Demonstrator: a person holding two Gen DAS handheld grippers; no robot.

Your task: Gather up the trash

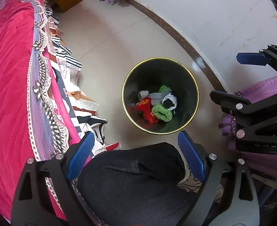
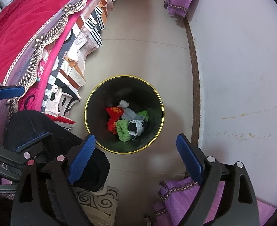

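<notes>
Left tool (image 1: 135, 156) spread wide with nothing between its blue pads, right tool (image 2: 136, 155) likewise spread and bare, black gold-rimmed trash bin (image 1: 187, 79) on the tiled floor (image 1: 104, 37) at twelve o'clock, holding red, green, grey crumpled scraps (image 1: 156, 104), pink-covered bed (image 1: 8, 75) at nine o'clock.

open right gripper (image 2: 135, 146) above black bin (image 2: 93, 101) holding crumpled trash (image 2: 128, 121).

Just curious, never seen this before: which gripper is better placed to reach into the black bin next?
Probably right. The right gripper and left gripper are both open and empty, but only floor lies between the right and the bin; a dark knee fills the left's gap.
</notes>
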